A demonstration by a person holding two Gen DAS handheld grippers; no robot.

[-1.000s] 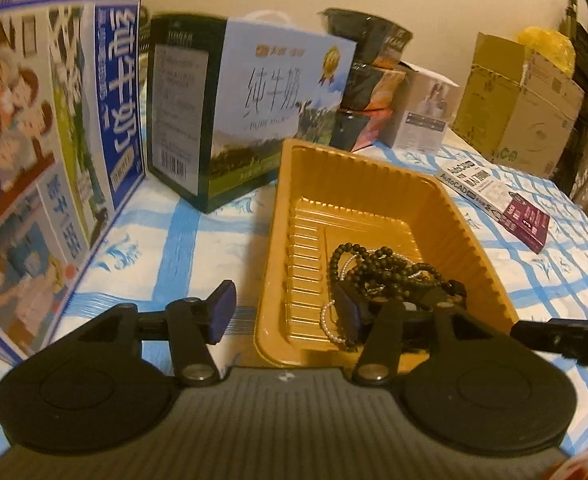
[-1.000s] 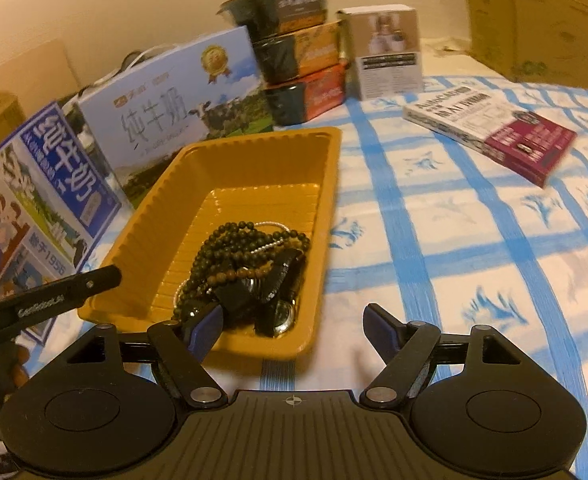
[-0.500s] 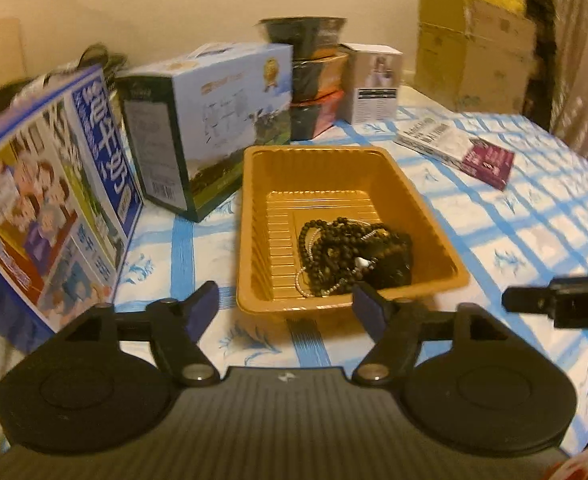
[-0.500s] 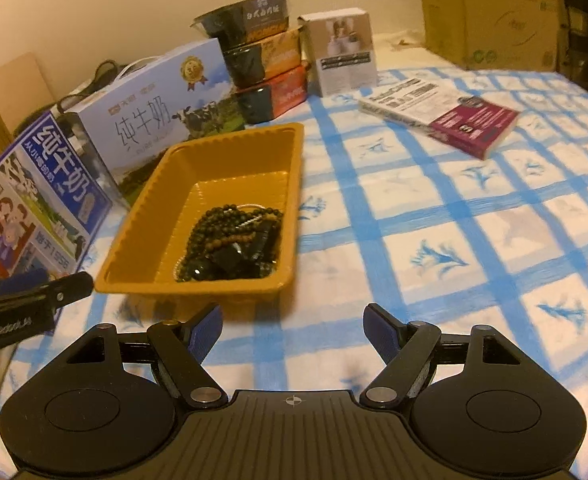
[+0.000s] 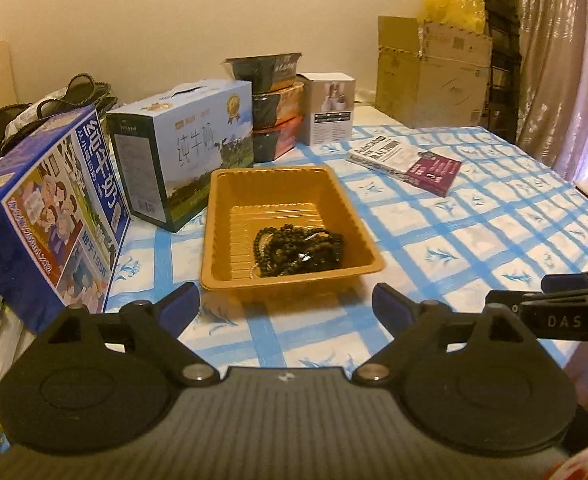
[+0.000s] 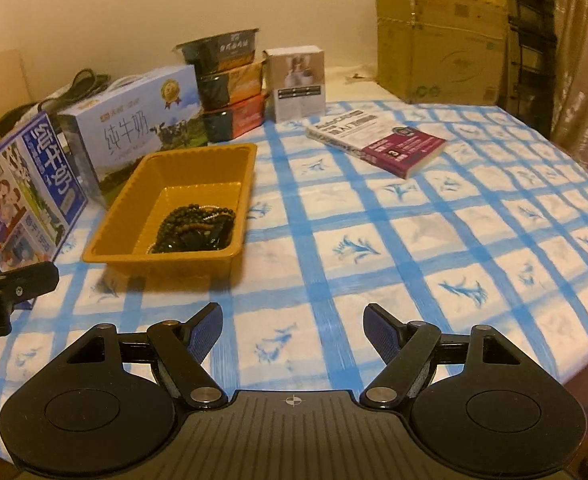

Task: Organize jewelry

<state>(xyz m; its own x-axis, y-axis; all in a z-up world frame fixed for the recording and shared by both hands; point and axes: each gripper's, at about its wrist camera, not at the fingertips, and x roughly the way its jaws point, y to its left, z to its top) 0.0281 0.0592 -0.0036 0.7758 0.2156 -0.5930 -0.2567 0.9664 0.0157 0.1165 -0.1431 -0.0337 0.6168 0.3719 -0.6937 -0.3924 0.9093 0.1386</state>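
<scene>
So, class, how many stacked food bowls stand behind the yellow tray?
3, in one stack: top bowl, middle bowl, bottom bowl, between the milk carton and the white box. None appears hidden.

This is a lived-in home, a corner used for storage as much as for eating. A blue-and-white checked tablecloth [image 6: 414,232] covers the table, and groceries crowd its far edge: two milk cartons [image 5: 181,144], stacked instant-noodle bowls [image 6: 229,88], a small white product box [image 6: 298,80]. A paperback book [image 6: 378,142] lies flat. Cardboard boxes [image 5: 430,72] are piled against the plain wall, beside a shimmery curtain [image 5: 562,60].
</scene>
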